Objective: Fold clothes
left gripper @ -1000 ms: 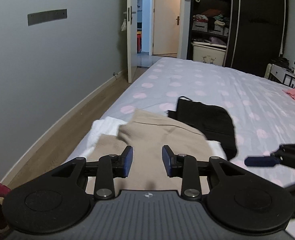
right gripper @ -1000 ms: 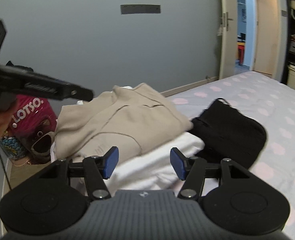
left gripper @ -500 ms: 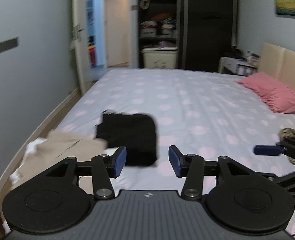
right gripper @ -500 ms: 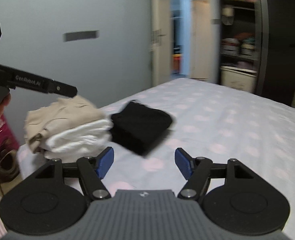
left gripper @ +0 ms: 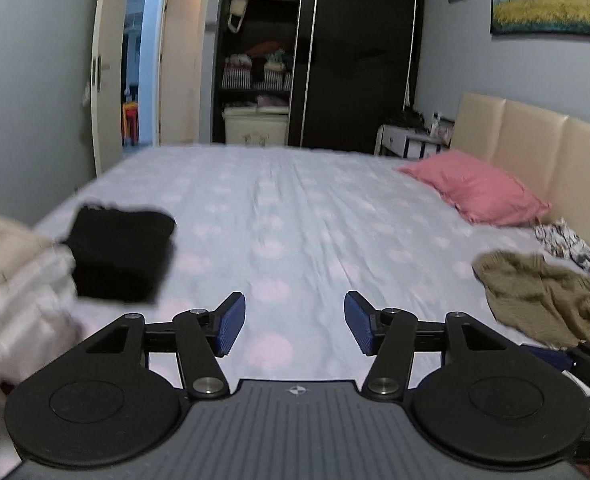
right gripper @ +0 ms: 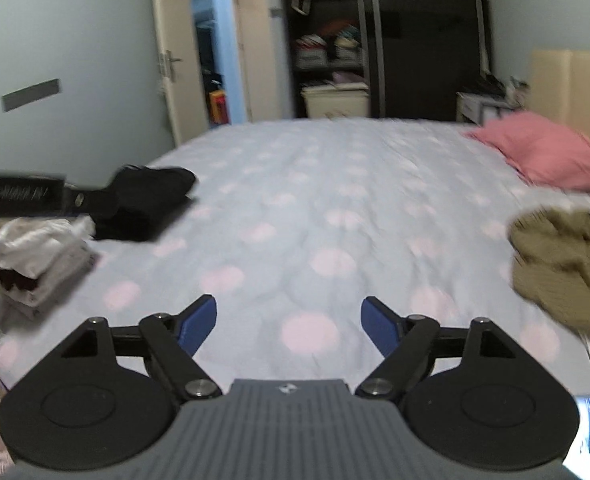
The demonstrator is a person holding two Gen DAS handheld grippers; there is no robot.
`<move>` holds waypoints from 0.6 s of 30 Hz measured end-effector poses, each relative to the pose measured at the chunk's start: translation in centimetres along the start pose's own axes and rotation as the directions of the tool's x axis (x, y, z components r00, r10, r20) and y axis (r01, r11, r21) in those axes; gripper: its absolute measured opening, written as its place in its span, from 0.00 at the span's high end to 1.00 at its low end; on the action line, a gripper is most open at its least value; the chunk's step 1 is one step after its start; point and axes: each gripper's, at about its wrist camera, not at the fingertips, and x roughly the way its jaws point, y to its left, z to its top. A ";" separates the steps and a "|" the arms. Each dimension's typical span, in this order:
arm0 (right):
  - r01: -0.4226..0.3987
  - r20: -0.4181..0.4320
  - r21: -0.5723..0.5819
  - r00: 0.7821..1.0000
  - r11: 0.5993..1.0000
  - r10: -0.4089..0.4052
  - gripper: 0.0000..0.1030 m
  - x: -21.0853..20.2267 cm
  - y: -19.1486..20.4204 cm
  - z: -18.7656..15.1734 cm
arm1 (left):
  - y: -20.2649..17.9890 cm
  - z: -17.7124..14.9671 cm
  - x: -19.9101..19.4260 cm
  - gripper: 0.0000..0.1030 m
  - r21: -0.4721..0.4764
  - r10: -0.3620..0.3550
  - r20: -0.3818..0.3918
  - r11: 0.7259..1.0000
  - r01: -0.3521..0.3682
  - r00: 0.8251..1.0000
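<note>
The left hand-held gripper (left gripper: 294, 322) and right hand-held gripper (right gripper: 289, 326) hang empty over the spotted bed (left gripper: 295, 208), jaws just widening. A crumpled olive sweater (left gripper: 543, 296) lies near right; folded black garment (left gripper: 121, 254) and beige-white stack (left gripper: 19, 280) lie left.

- Pale lilac cotton-like bedsheet (left gripper: 295, 208) with pink dots: matt, faintly creased.
- Olive-brown knitted sweater (left gripper: 543, 296): coarse, ribbed, crumpled.
- Folded black cloth garment (left gripper: 119, 252): matt, soft.
- Pink fabric pillow (left gripper: 479, 188): smooth, matt.
- Beige padded headboard (left gripper: 535, 148): leather-like, slight sheen.
- Dark wardrobe door (left gripper: 355, 52): glossy, reflective.
- Black plastic gripper arms (right gripper: 415, 344): matt, with metal pivot screws; blue ribbed rubbery pads (right gripper: 197, 326).
</note>
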 end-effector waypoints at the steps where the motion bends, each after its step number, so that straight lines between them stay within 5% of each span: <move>1: 0.008 -0.007 0.015 1.000 1.000 -0.008 0.21 0.0 -0.5 -0.4 | -0.6 -1.1 0.0 0.48 -0.005 -0.003 -0.010 1.000 0.003 1.000; 8: 0.059 -0.028 -0.008 0.998 0.998 -0.059 0.21 0.7 -2.6 -1.2 | -5.6 -6.6 0.5 0.45 -0.004 -0.058 -0.058 0.998 0.058 0.997; 12: 0.099 -0.001 0.018 0.995 0.995 -0.099 0.20 -0.3 -5.3 -0.2 | -8.2 -5.8 1.0 0.45 -0.051 -0.185 -0.094 0.982 0.181 0.978; 18: 0.137 0.033 0.033 0.990 0.990 -0.138 0.17 -1.2 -7.5 1.2 | -11.2 -3.1 1.0 0.45 -0.073 -0.247 -0.053 0.967 0.243 0.968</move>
